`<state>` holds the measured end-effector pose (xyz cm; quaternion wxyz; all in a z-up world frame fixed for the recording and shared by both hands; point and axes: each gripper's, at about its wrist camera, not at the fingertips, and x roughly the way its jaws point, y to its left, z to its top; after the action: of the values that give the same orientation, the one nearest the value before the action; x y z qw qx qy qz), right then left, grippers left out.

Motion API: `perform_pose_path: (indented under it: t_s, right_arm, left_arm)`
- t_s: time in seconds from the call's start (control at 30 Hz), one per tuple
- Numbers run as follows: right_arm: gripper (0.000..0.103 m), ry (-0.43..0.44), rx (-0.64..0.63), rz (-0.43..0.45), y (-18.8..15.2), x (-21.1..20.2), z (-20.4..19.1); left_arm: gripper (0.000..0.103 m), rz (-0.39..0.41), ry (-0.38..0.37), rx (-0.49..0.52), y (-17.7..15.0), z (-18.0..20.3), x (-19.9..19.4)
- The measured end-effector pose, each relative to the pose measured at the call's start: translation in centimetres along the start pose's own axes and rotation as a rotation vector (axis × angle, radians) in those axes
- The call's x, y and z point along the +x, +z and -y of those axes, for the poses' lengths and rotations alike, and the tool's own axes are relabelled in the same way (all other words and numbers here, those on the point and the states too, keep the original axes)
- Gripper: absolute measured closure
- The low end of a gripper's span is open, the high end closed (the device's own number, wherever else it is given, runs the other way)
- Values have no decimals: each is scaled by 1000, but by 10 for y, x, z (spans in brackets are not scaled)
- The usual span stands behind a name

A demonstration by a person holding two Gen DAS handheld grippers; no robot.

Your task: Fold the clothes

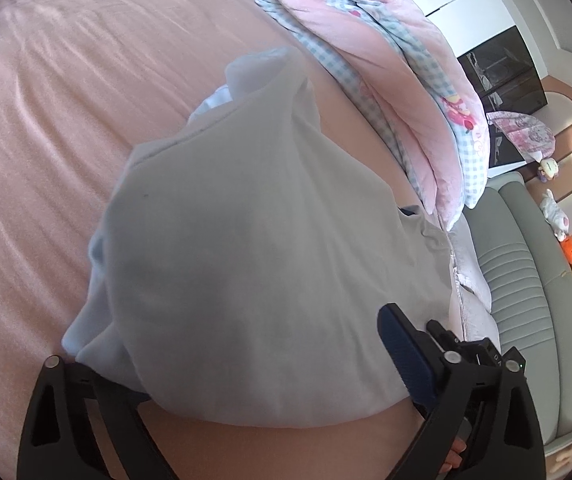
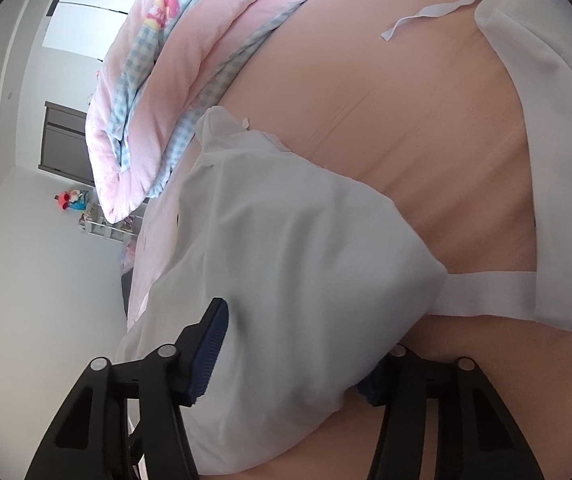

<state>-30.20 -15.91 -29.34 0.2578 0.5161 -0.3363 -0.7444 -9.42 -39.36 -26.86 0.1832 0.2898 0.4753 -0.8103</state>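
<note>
Apparently I was mid-fold: both grippers, left [image 1: 262,364] and right [image 2: 294,364], had their fingers pinching the white garment [image 1: 254,240] above the bed [image 1: 46,120]; next, laying it flat.

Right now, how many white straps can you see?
2. A loose strap curls on the pink sheet; a flat strap runs between the bundle at the right tool and the spread white cloth. Others may be hidden.
</note>
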Motion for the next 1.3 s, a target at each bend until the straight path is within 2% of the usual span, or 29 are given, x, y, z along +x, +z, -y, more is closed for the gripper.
perform_pose_path:
  t_s: [0.03,0.07,0.1,0.13,0.2,0.27,0.47,0.7,0.93,1.3]
  right_arm:
    - [67,0,4,-1,0,-1,3]
    - [71,-1,8,-2,0,-1,7]
    - [79,-2,8,-1,0,-1,11]
    - [85,-2,1,0,-1,-1,12]
    - [88,-6,-14,4,-2,-1,14]
    - [88,-34,-32,10,-3,0,10]
    - [88,-95,-70,30,-5,2,-1]
    - [91,-136,-94,29,-12,-6,-9]
    - [91,-170,-172,29,-24,-17,-21]
    - [91,-176,-177,10,-43,-38,-16]
  left_arm:
    - [24,10,1,-21,-1,-4,-2]
    - [34,17,1,-41,-1,-9,-4]
    - [47,20,6,-59,-2,-13,-6]
    - [52,21,8,-74,-2,-17,-7]
    - [66,21,3,-95,-2,-24,-9]
    - [69,16,7,-91,-1,-26,-9]
    - [73,16,67,-67,-2,-17,-9]
    - [86,11,57,-78,-5,-15,-17]
    - [87,28,82,-29,-6,-7,-29]
    - [87,-7,73,-60,-19,-19,-46]
